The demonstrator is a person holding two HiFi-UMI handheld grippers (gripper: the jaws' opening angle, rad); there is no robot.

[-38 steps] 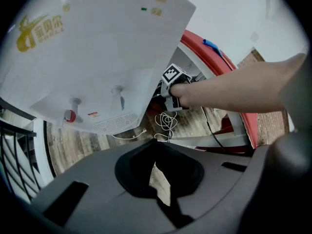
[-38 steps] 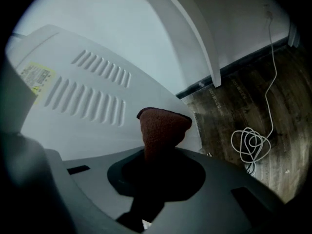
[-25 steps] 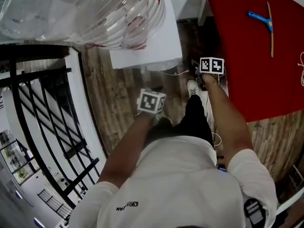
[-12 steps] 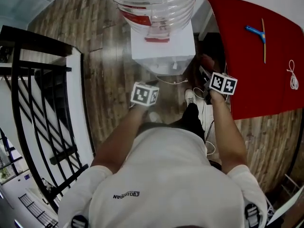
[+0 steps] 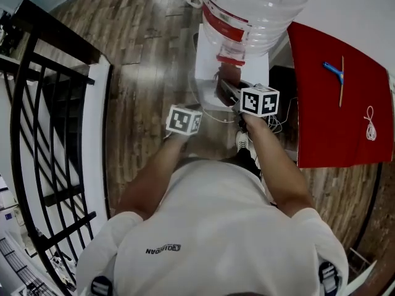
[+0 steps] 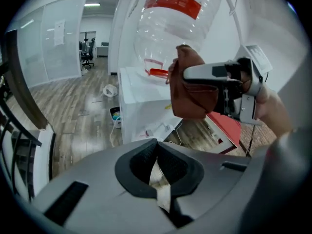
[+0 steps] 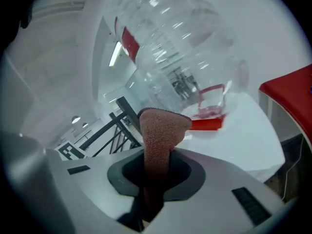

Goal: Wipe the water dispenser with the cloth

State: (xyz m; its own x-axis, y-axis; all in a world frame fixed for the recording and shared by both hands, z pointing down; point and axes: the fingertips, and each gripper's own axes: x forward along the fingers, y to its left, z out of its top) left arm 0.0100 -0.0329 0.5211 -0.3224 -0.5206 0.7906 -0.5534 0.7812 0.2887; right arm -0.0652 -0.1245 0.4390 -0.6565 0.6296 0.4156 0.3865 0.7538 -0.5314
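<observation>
Swinging in from the 2 o'clock side, the right gripper (image 7: 156, 174) has carried the cloth (image 5: 229, 78) across to the front of the water dispenser (image 5: 207, 66). Half a second ago it hung off beside the red table (image 5: 333, 116). The head has turned as well, so the big clear bottle (image 5: 259, 5) now sits between 12 and 1 o'clock in the head view rather than dead centre. By contrast, the left gripper (image 6: 158, 173) has barely shifted and hangs low at about 11 o'clock of the person's body. Its jaws are pressed together on nothing, probably parked out of the way because the wiping needs only one tool. In the right gripper view the jaws pinch the rust-brown cloth low down, leaving a folded tuft standing up past the tips. Held that way, the soft end rather than the plastic would meet the surface. From the left gripper view the cloth hangs just in front of the bottle's neck and above the dispenser's white top. It is near the top, but whether it touches I cannot tell. I judge the wipe is only about to start, aimed at the top panel around the neck, and the main risk is nudging the bottle.
</observation>
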